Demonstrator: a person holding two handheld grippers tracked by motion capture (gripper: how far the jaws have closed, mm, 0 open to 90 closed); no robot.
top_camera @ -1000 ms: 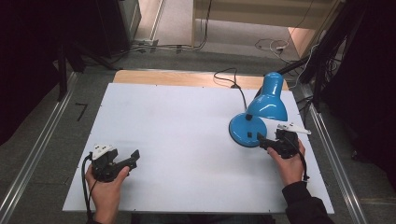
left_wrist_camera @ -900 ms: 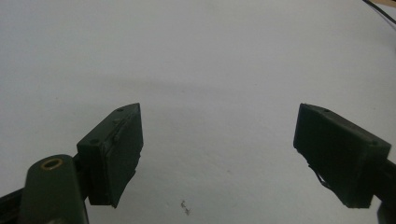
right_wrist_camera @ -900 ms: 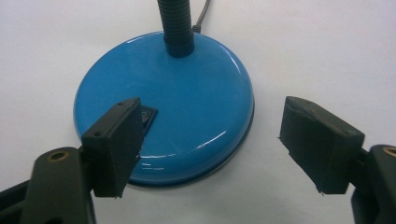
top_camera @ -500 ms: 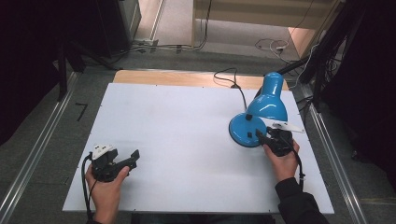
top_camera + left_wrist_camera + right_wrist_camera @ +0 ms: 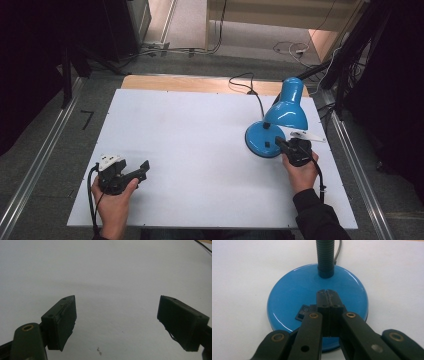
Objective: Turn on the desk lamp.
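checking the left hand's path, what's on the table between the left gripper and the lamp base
Nothing: in the high view, only bare white table lies between the left gripper and the blue lamp base.

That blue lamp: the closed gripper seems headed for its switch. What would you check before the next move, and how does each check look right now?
1. Right gripper shut, jaws pressed together over the lamp base: ok.
2. Black switch in sight, just left of the jaws: ok.
3. Jaws lined up on the switch: not ok, offset to its right.
4. Switch on or off: cannot tell.
5. Left gripper open, away from the lamp: ok.
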